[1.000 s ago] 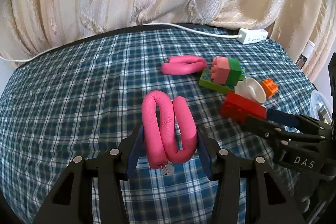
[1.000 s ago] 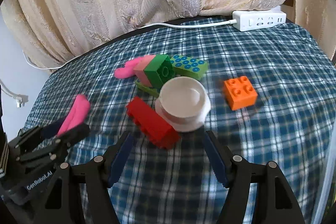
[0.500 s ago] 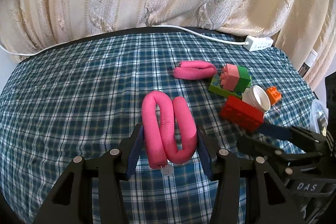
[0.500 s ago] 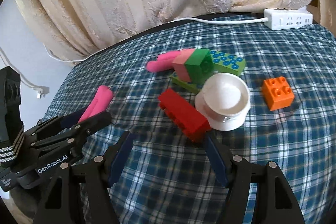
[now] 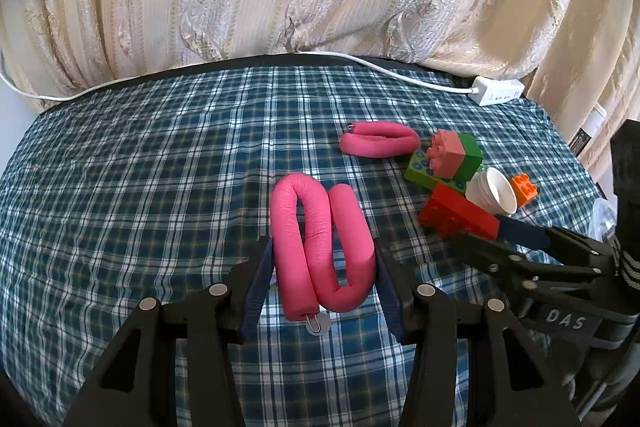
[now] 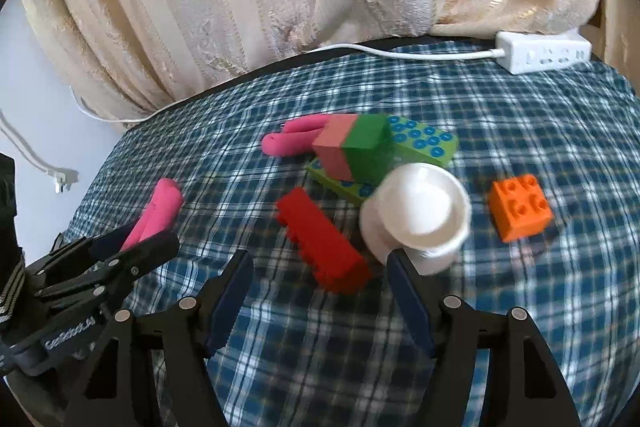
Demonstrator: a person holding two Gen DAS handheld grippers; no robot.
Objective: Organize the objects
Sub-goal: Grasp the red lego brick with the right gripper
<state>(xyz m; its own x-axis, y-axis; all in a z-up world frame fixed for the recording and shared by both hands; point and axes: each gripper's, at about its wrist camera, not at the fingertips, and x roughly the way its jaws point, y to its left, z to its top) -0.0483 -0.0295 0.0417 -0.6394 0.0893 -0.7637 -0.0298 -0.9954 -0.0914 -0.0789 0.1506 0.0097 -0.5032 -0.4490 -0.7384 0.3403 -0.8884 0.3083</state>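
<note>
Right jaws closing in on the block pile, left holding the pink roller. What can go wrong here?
1. The right gripper is open around the red brick, with the white cup against one finger: closing may knock the cup.
2. The left gripper grips the bent pink foam roller; it may spring loose.

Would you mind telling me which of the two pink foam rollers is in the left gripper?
The folded pink roller nearest the camera, clamped in the left gripper; the other pink roller lies free beside the green blocks.
</note>
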